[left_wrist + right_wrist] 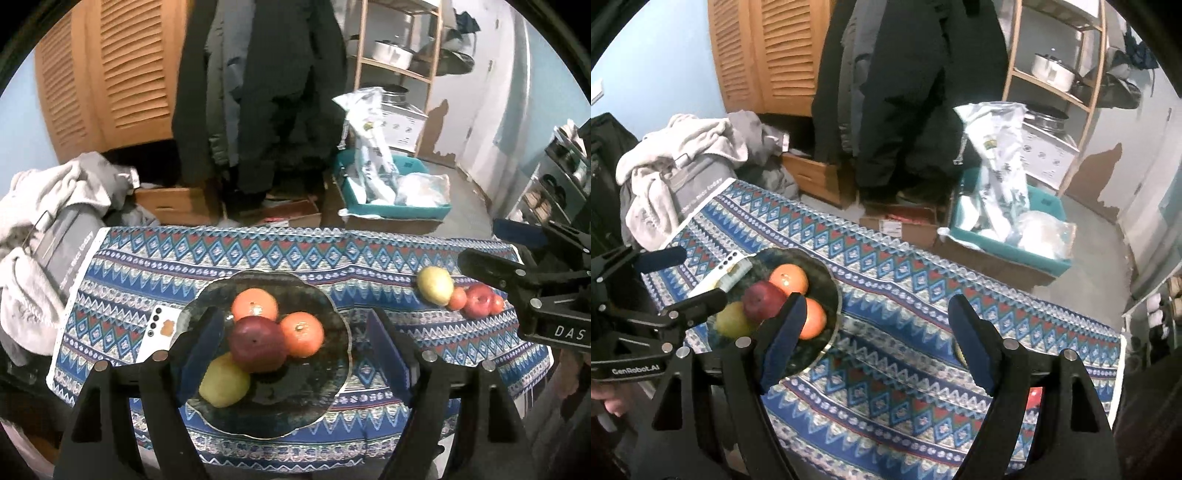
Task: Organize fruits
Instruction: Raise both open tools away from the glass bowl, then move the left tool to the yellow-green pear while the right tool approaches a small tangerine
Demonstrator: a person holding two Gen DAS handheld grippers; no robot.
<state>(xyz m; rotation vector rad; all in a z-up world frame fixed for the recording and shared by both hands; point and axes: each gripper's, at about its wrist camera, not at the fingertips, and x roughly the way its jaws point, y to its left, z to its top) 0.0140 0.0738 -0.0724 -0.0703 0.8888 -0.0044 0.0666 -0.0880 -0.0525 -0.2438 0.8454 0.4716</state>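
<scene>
Both the left gripper (295, 339) and right gripper (877, 339) hang open and empty above the glass plate (332, 369), which holds two oranges (255, 303), a red apple (257, 344) and a pear (224, 384).

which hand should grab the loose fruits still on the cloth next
Probably the right. The loose yellow-green pear and red apple lie beside the right tongs. The left tongs hang open over the dark glass plate, farther away.
</scene>
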